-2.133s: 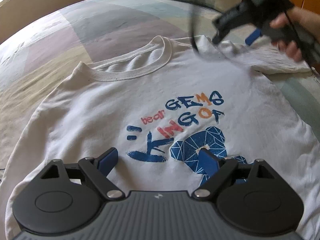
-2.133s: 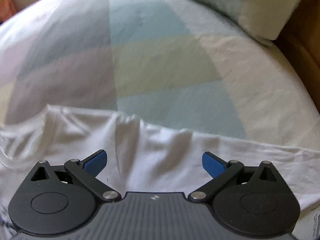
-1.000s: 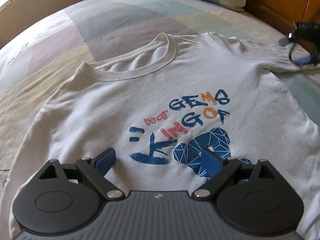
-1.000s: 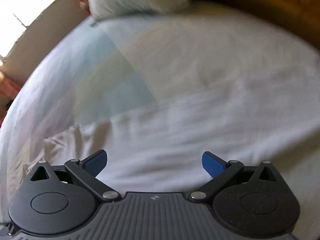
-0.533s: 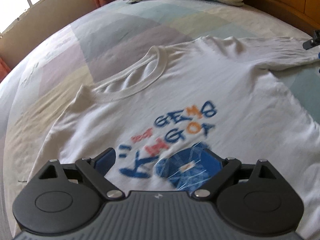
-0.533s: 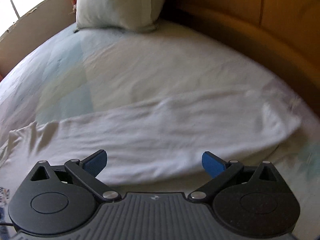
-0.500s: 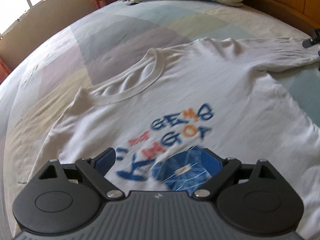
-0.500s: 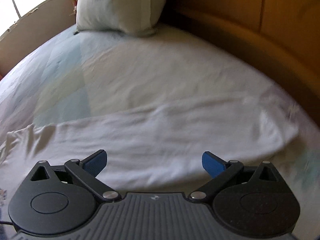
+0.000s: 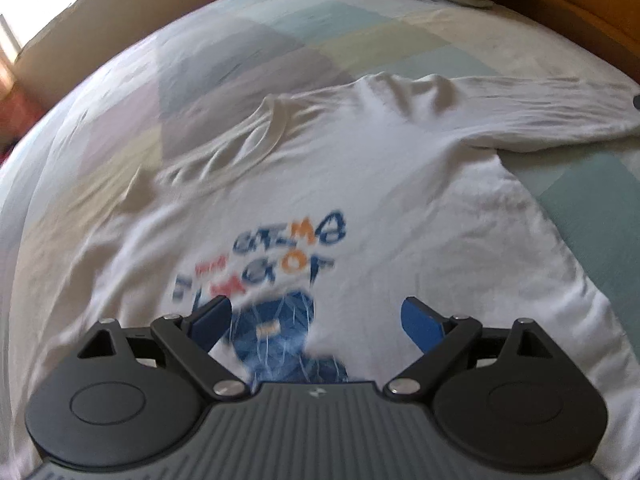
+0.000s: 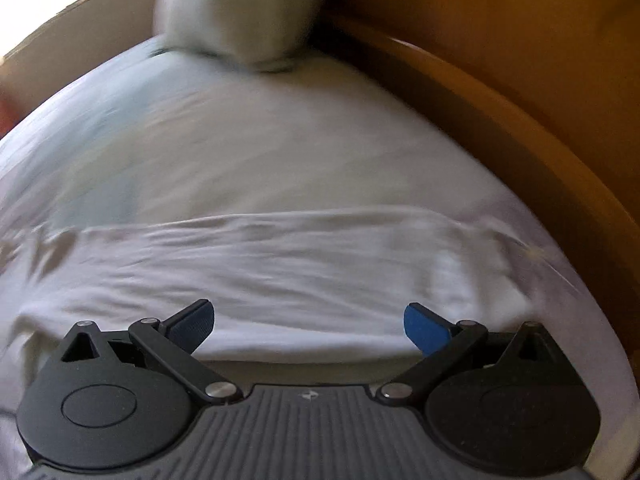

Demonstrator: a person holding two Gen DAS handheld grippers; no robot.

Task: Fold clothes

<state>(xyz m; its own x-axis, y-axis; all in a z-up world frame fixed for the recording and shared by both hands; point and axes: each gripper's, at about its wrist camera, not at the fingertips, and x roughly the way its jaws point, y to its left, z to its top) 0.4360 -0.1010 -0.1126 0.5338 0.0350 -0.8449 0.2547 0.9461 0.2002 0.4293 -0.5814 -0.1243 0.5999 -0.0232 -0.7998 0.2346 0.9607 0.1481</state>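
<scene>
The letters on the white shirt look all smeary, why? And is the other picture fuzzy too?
Left wrist view: the white printed T-shirt has streaked lettering because the camera is moving; bright window glare sits top left. Right wrist view: also smeared, especially the pale pillow and the shirt's long sleeve.

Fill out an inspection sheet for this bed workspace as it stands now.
Surface: bed with a pastel patchwork sheet, mostly bare around the shirt.
Job's things: white shirt lying flat, print side up, not yet folded; its long sleeve stretched out sideways toward the wooden bed frame.
Clutter: nothing seen.
Grippers: left gripper open, above the shirt's print, holding nothing; right gripper open, over the sleeve, holding nothing.
Cables: nothing seen.
Surroundings: pillow at the head of the bed, wooden frame along one side, bright window at the far corner. Both views are blurred.
</scene>
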